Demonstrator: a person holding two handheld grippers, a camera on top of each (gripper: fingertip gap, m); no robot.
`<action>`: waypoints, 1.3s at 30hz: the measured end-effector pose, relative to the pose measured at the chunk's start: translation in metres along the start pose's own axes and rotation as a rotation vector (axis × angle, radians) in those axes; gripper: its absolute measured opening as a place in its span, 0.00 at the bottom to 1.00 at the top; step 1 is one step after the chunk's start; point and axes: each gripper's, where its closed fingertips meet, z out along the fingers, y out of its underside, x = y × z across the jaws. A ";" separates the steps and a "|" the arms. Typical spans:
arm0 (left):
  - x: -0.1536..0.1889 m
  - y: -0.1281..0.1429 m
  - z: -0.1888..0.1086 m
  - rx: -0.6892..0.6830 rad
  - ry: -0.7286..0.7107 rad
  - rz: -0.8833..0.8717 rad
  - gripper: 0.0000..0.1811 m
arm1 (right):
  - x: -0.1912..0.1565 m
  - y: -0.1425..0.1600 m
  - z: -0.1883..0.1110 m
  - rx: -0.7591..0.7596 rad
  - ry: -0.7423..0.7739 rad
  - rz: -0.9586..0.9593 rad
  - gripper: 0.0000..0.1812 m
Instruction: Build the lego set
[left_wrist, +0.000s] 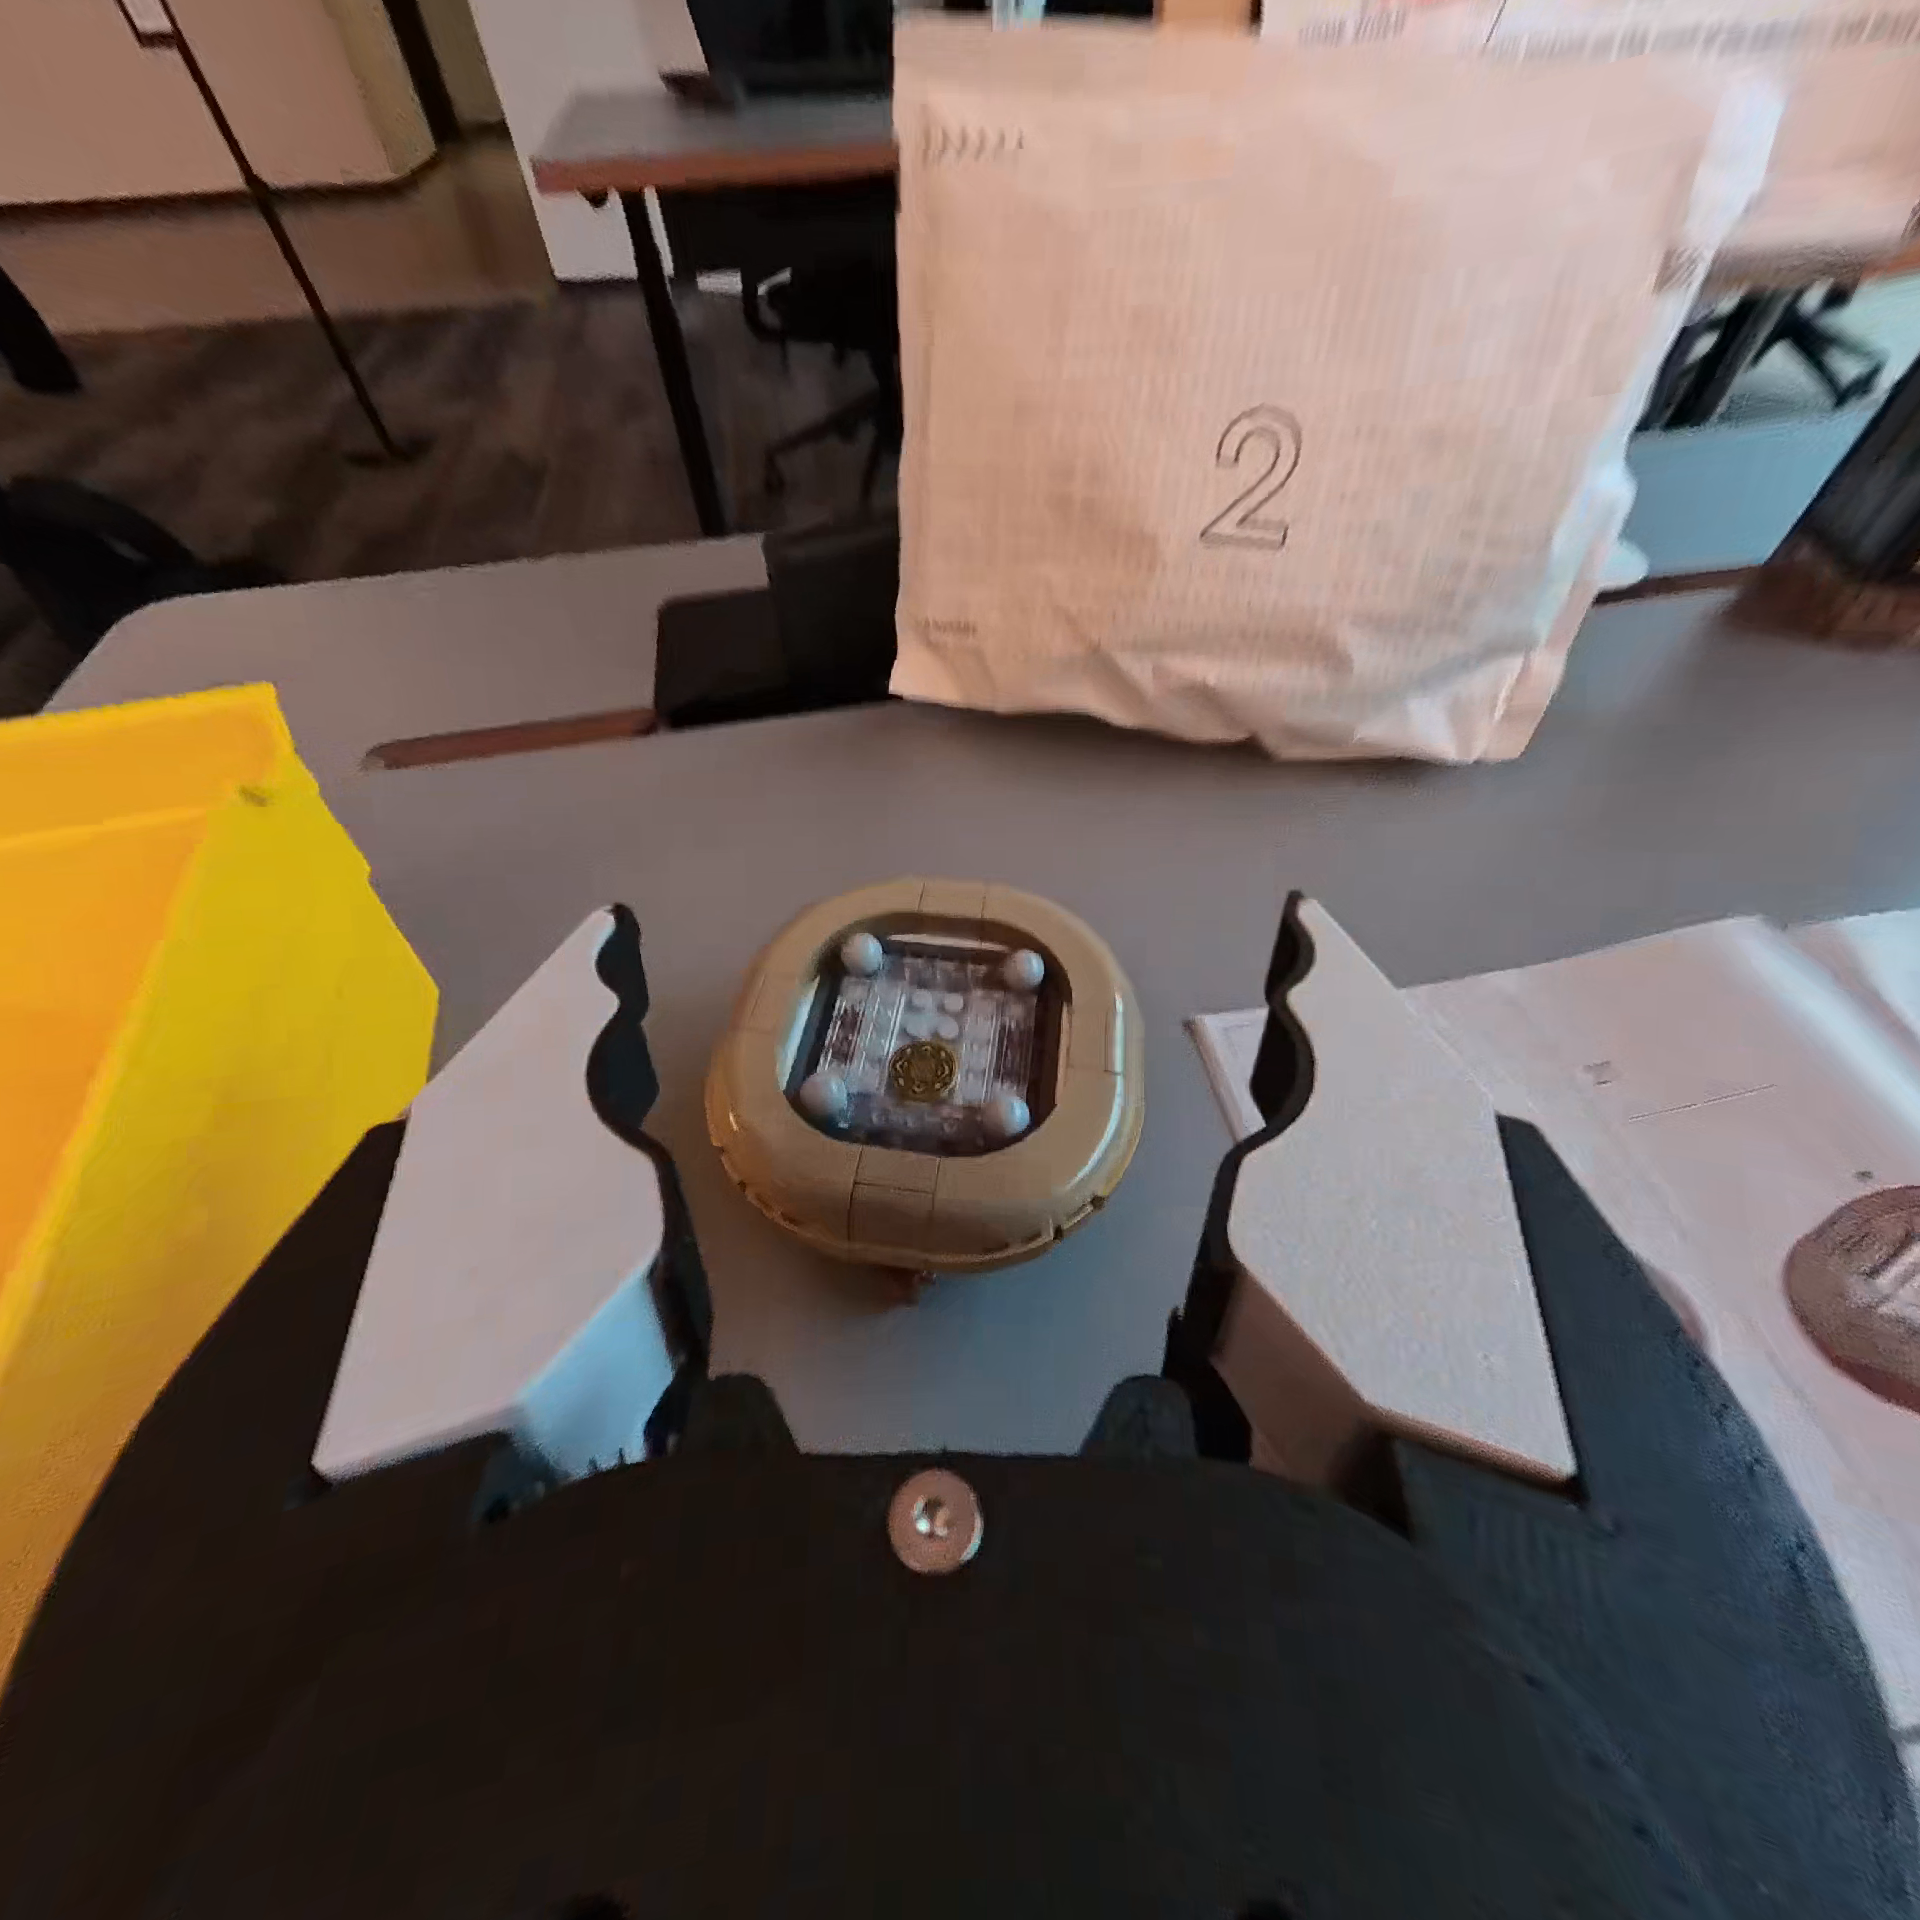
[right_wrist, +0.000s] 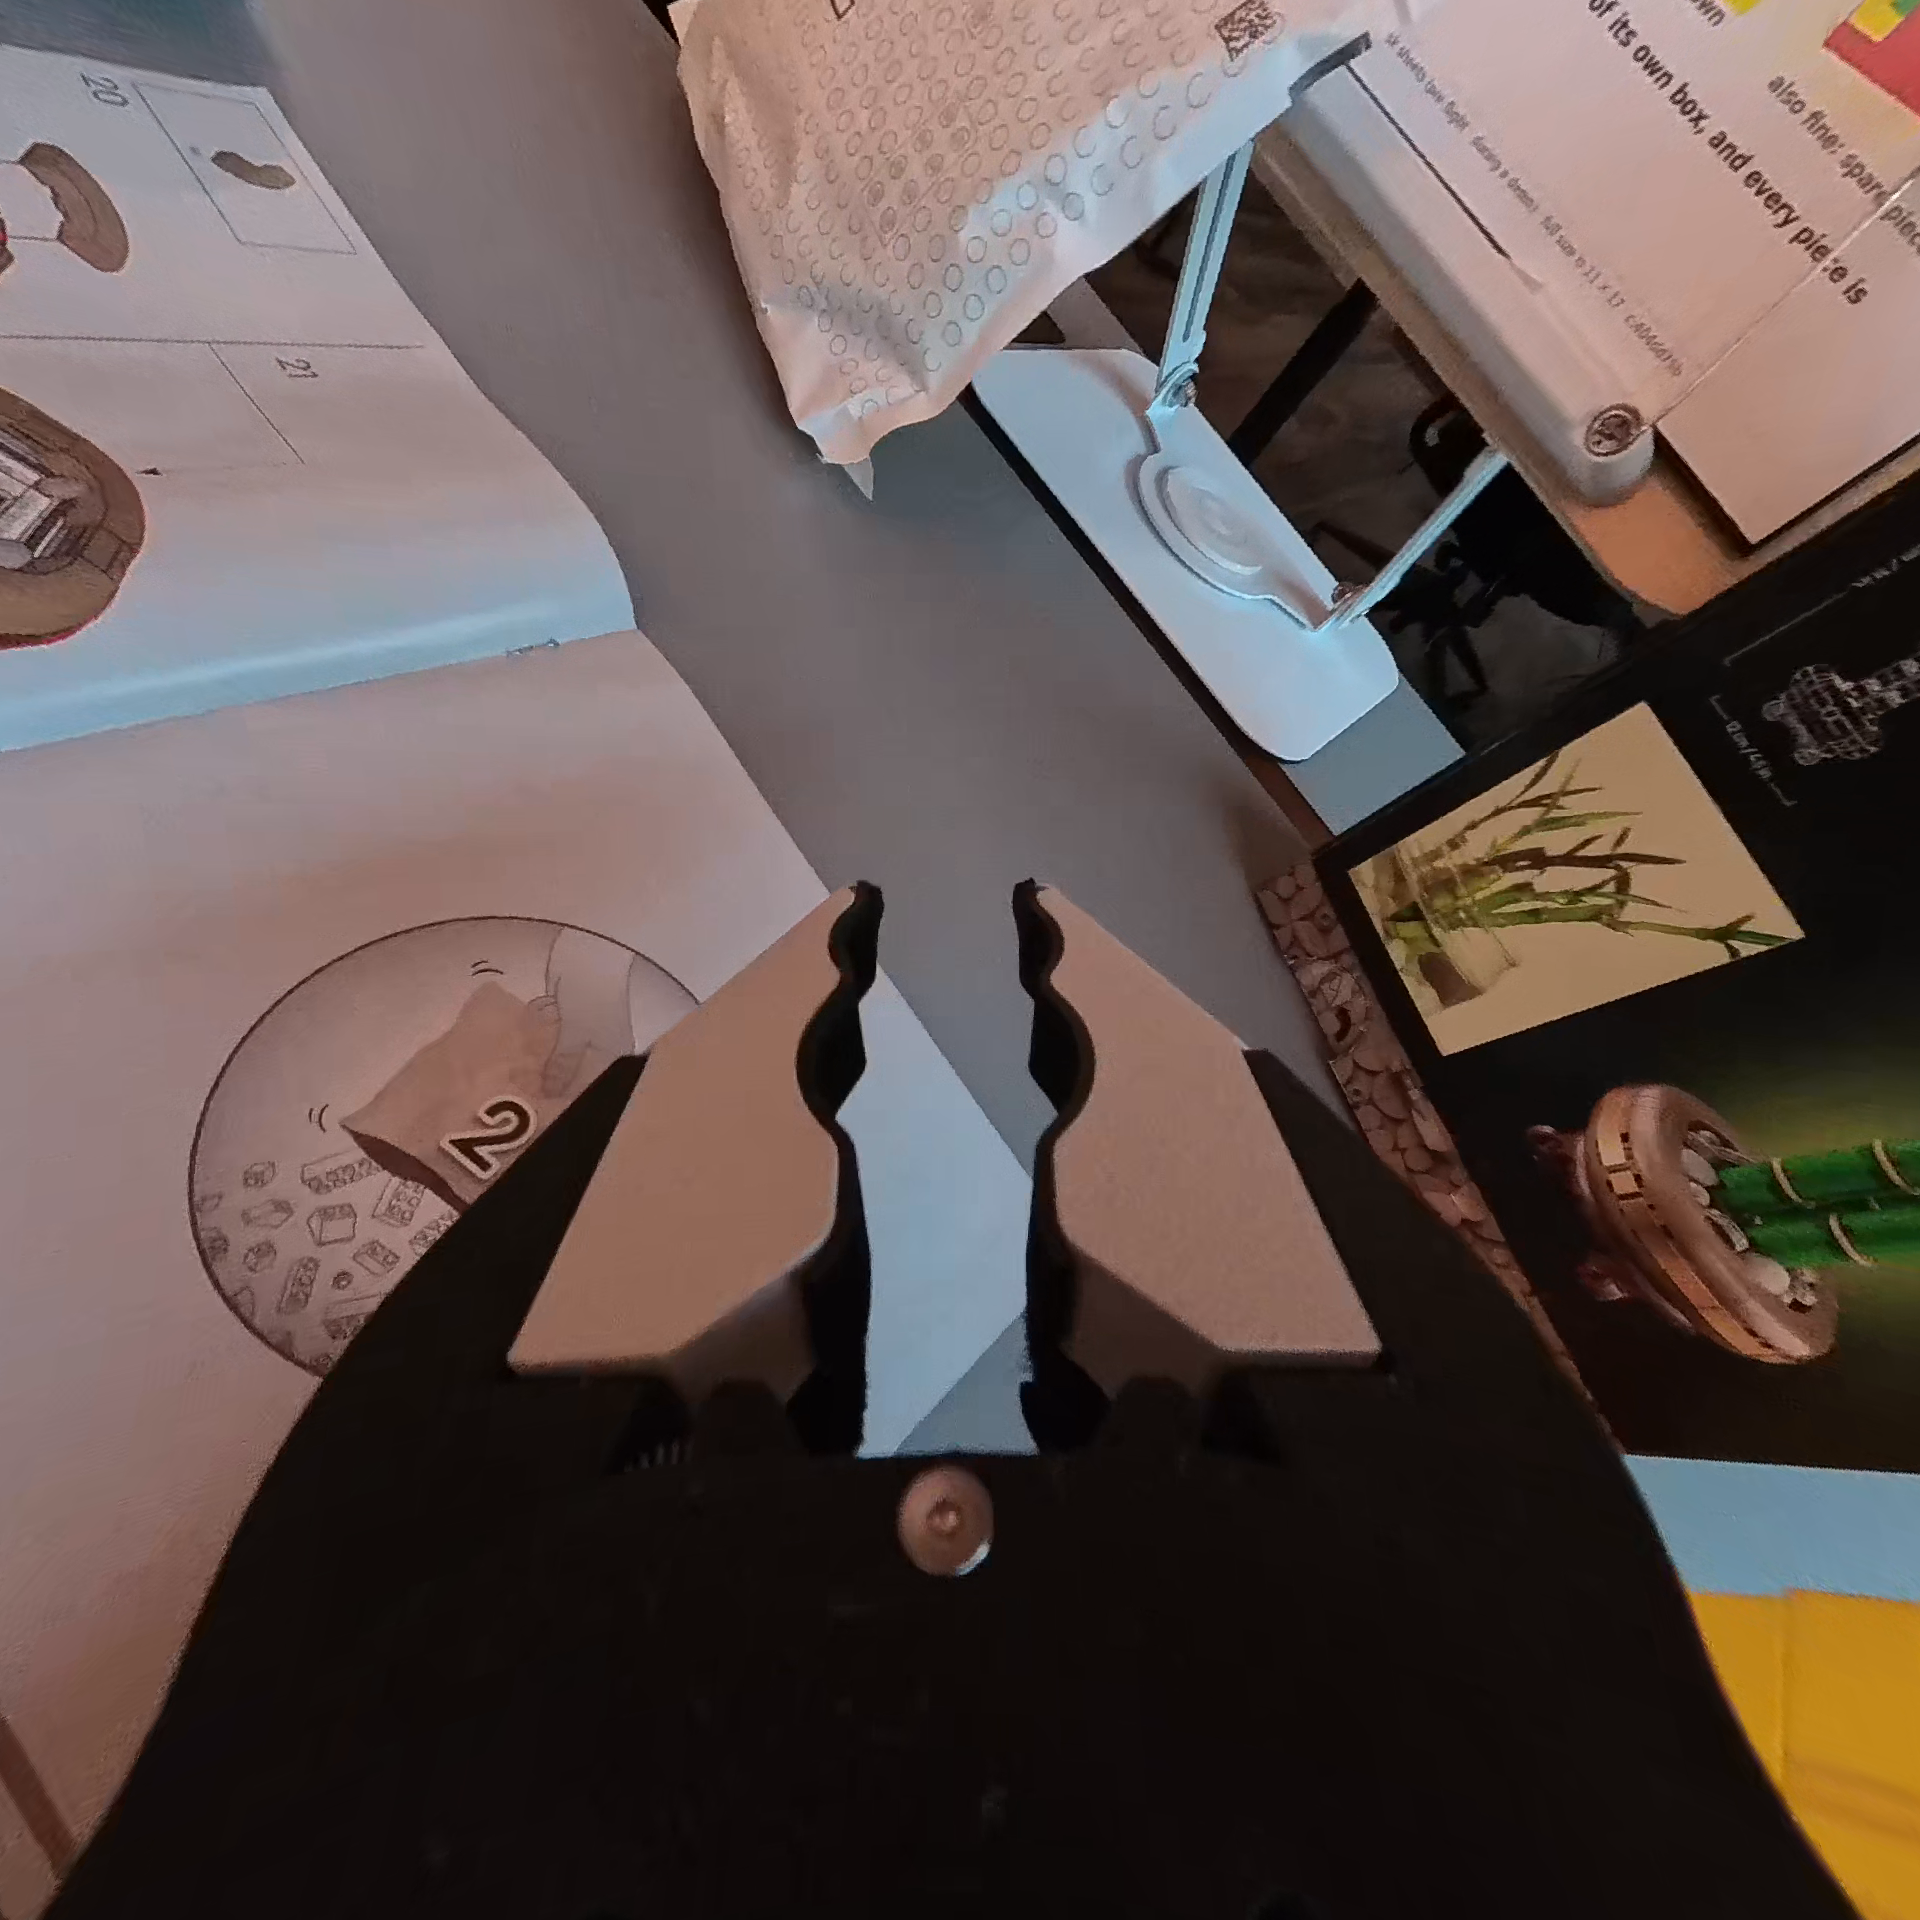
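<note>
L gripper (left_wrist: 951, 914) was wide apart, empty, straddling the tan base (left_wrist: 925, 1081) on the table (left_wrist: 1351, 831). R gripper (right_wrist: 945, 894) narrow w/ a gap, empty, over the booklet (right_wrist: 312, 810). Risk: bag (left_wrist: 1247, 416) upright, could tip if bumped.

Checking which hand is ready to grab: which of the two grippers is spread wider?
The left hand-held gripper, spread wide around the tan round base; the right hand-held gripper shows a narrow gap.
</note>
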 end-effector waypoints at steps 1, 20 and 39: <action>-0.001 0.003 0.003 -0.008 -0.010 0.015 0.65 | -0.001 0.000 0.000 -0.001 -0.003 -0.004 0.14; -0.001 0.052 0.021 -0.228 0.049 0.079 0.64 | 0.000 0.009 0.005 0.010 -0.035 0.068 0.15; 0.014 0.059 0.015 -0.268 0.222 0.246 0.60 | -0.001 0.010 0.005 0.013 -0.045 0.069 0.15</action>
